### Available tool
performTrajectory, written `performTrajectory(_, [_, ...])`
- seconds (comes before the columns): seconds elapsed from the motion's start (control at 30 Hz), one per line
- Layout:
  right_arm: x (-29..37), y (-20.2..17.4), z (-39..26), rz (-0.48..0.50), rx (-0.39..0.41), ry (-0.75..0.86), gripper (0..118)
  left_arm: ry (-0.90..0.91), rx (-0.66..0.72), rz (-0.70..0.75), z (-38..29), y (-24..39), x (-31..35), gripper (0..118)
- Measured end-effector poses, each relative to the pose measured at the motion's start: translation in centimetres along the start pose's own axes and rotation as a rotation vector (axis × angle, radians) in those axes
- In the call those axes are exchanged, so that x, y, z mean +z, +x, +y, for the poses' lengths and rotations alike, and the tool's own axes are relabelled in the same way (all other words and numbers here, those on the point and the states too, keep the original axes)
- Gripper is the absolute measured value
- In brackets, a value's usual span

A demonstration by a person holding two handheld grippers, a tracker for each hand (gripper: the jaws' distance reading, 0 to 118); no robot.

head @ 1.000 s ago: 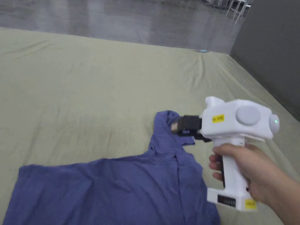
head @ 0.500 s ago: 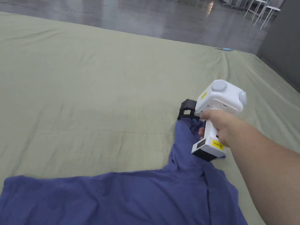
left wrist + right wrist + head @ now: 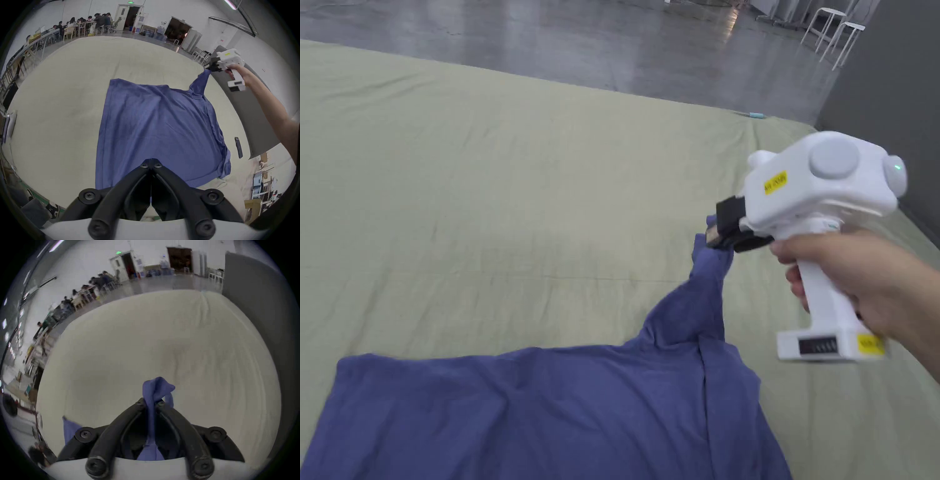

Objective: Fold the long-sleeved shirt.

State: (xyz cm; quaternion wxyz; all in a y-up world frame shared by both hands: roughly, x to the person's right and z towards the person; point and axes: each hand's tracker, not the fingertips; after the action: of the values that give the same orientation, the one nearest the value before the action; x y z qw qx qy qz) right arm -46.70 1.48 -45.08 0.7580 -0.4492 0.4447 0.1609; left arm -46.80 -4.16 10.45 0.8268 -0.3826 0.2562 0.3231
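A blue long-sleeved shirt (image 3: 550, 412) lies spread flat on the pale green cover (image 3: 487, 187). Its right sleeve (image 3: 700, 300) rises off the cover, stretched up and to the right. My right gripper (image 3: 715, 236) is shut on the sleeve's end, held by a hand. In the right gripper view the blue cloth (image 3: 155, 389) bunches out past the pinching jaws of the right gripper (image 3: 150, 402). My left gripper (image 3: 151, 163) is shut, jaws meeting, above the near part of the shirt (image 3: 154, 126). That view also has the right gripper (image 3: 208, 67) at the far right.
A grey partition (image 3: 887, 94) stands along the cover's right side. A small dark object (image 3: 238, 147) lies on the cover right of the shirt. White stools (image 3: 831, 25) stand on the floor beyond. People sit at tables (image 3: 84, 22) far back.
The right gripper has drawn the sleeve out from its bent lie on the shirt, away and to the right, and has now lifted its end off the cover.
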Motion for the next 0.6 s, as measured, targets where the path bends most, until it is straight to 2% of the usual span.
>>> performTrajectory(0.1, [4.5,-1.6,-6.7,0.003,0.002,-0.005,3,0.012,0.014,-0.01,-0.5,0.2,1.1,0])
performTrajectory(0.2, [5.5,-2.0,-13.4,0.012,-0.023,-0.067,3,0.023,0.01,-0.014,-1.0,0.5,2.1,0])
performTrajectory(0.3, [3.0,-1.6,-18.6,-0.025,-0.014,-0.162,3,0.035,0.002,-0.02,-1.5,1.0,2.9,0])
performTrajectory(0.4, [-0.5,-1.5,-23.5,-0.041,-0.108,-0.246,3,0.037,0.007,-0.029,-1.9,1.3,3.7,0])
performTrajectory(0.47, [-3.1,-1.2,-25.6,-0.065,-0.127,-0.286,3,0.036,0.018,-0.029,-2.6,0.9,4.0,0])
performTrajectory(0.53, [-3.6,-1.0,-26.3,-0.068,-0.154,-0.174,3,0.034,0.027,-0.035,-3.0,0.9,4.5,0])
performTrajectory(0.57, [-3.1,-1.4,-26.2,-0.067,-0.126,-0.167,3,0.036,0.029,-0.036,-3.1,0.9,4.7,0])
performTrajectory(0.6, [-3.2,-1.3,-25.9,-0.07,-0.135,-0.189,4,0.037,0.027,-0.037,-3.1,0.9,5.1,0])
